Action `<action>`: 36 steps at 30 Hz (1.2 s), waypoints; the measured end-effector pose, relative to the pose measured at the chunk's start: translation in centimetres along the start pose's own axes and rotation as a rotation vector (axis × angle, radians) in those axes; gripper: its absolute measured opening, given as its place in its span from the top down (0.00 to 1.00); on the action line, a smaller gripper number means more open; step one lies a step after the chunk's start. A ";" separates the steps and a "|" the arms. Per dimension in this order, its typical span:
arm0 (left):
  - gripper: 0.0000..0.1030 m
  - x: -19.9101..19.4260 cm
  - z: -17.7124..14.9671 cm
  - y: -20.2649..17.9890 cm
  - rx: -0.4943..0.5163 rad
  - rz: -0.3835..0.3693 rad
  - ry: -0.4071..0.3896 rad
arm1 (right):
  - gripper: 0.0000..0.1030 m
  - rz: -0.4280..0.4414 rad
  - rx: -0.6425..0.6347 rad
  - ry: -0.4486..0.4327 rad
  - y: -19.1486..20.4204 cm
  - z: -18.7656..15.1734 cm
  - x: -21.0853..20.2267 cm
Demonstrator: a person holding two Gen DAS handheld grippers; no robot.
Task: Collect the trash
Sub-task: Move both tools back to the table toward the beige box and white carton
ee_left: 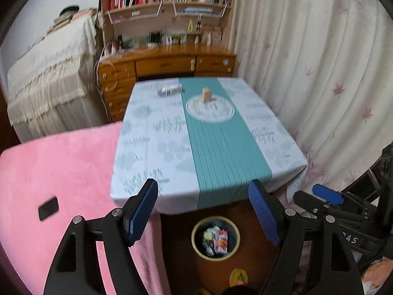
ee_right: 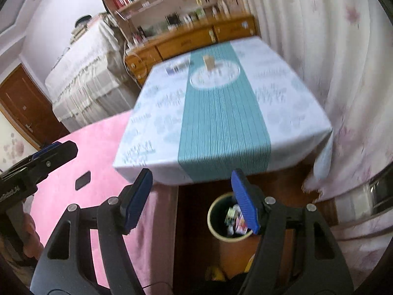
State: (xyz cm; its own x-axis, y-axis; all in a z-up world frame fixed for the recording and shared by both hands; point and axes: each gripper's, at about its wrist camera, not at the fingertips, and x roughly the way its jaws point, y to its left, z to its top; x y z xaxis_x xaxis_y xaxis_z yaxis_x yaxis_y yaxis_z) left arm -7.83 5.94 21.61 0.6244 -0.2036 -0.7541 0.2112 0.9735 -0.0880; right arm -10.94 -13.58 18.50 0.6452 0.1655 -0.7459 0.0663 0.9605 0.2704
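A round trash bin (ee_left: 215,239) with several wrappers inside stands on the floor below the table's near edge; it also shows in the right wrist view (ee_right: 221,218). My left gripper (ee_left: 203,189) is open and empty, high above the bin. My right gripper (ee_right: 191,179) is open and empty, also above the bin. On the far end of the table (ee_left: 216,152) a small tan box (ee_left: 206,95) stands upright and a flat blue-white pack (ee_left: 169,90) lies to its left; the box (ee_right: 208,62) and the pack (ee_right: 178,67) also show in the right wrist view.
A pink blanket (ee_left: 61,172) with a small black object (ee_left: 48,208) lies left of the table. A wooden desk with shelves (ee_left: 167,61) stands behind. A flowered curtain (ee_left: 319,73) hangs on the right. Yellow slippers (ee_left: 238,276) lie near the bin.
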 end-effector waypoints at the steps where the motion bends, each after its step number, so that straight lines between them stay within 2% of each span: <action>1: 0.25 -0.6 0.4 0.1 0.007 0.002 -0.012 | 0.38 -0.004 -0.012 -0.020 0.5 0.5 -0.7; 6: 0.25 -3.3 3.0 0.6 0.025 -0.001 -0.074 | 0.38 -0.015 -0.050 -0.080 2.1 2.8 -3.2; 10: 0.25 -3.4 5.1 1.1 0.038 -0.013 -0.093 | 0.38 -0.022 -0.074 -0.126 2.9 4.5 -4.5; 14: 0.24 -1.8 7.5 1.5 0.057 -0.015 -0.087 | 0.38 -0.022 -0.071 -0.111 2.5 6.4 -3.7; 18: 0.21 2.0 10.3 2.3 0.075 0.002 -0.073 | 0.38 -0.027 -0.097 -0.097 1.4 8.9 -0.8; 21: 0.21 6.1 12.5 3.0 0.078 0.025 -0.053 | 0.38 -0.023 -0.114 -0.085 0.0 11.6 3.6; 25: 0.20 13.2 16.5 4.0 0.043 0.050 -0.015 | 0.38 0.012 -0.142 -0.064 -2.0 17.4 10.5; 28: 0.20 19.6 20.0 4.9 -0.009 0.059 0.000 | 0.38 0.055 -0.174 -0.018 -3.8 22.3 17.4; 31: 0.20 26.7 23.2 5.7 -0.084 0.075 0.041 | 0.38 0.061 -0.229 0.034 -5.5 27.2 25.5; 36: 0.20 38.0 26.6 5.9 -0.143 0.117 0.107 | 0.38 0.080 -0.287 0.129 -7.9 32.8 37.0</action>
State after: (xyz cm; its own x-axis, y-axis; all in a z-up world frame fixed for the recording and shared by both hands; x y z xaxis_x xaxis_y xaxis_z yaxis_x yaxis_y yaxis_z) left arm 37.11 1.16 9.74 0.5531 -0.0838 -0.8289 0.0286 0.9963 -0.0817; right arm 37.37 -22.42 8.72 0.5364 0.2521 -0.8054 -0.2098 0.9642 0.1621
